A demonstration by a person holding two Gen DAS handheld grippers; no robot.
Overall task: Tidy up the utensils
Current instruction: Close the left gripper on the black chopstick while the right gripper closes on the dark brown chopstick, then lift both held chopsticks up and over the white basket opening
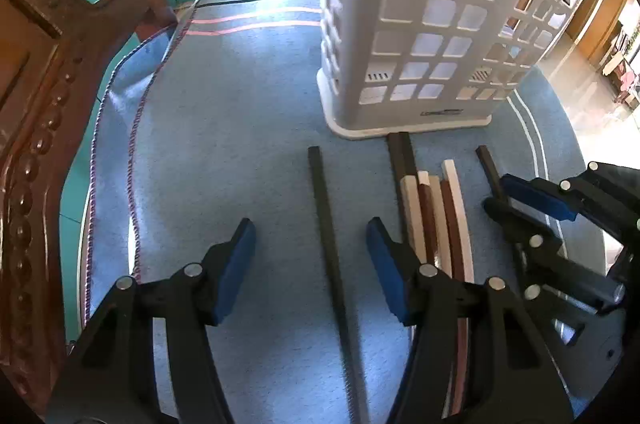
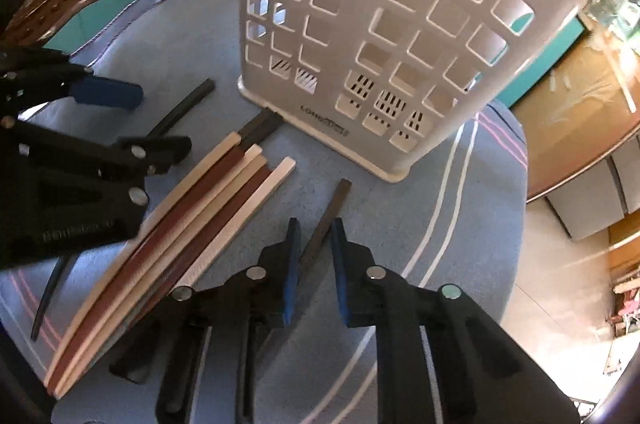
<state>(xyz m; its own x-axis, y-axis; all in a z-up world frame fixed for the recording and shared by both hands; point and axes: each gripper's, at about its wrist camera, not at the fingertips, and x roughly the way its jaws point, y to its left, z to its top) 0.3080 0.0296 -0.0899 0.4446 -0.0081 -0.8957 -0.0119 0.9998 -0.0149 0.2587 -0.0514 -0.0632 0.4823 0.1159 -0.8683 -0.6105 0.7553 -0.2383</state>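
Left hand-held gripper (image 1: 311,248) spread wide, nothing between its blue pads (image 1: 240,256); a dark stick (image 1: 326,224) lies on the cloth betw. the fingers, lower end blurred and cut off by the frame edge; pads look clear of it, though contact w/ the cloth is hard to judge. Right hand-held gripper (image 2: 314,264) narrowed around another dark stick (image 2: 326,220); pads (image 2: 340,264) sit close on either side, but can't tell if they actually pinch it; near end hidden under the gripper body. Betw. the two grippers a bundle of cream and brown sticks (image 2: 192,224) lies side by side, touching; two more dark sticks (image 2: 260,126) at its far end reach the basket base; bundle's near end partly hidden behind the left gripper in the left view. White lattice basket (image 2: 360,4) stands upright on the blue striped cloth (image 2: 460,204) covering the table; top cut off in both views. Carved wooden chair (image 1: 36,104) at the left edge, only partly in frame.
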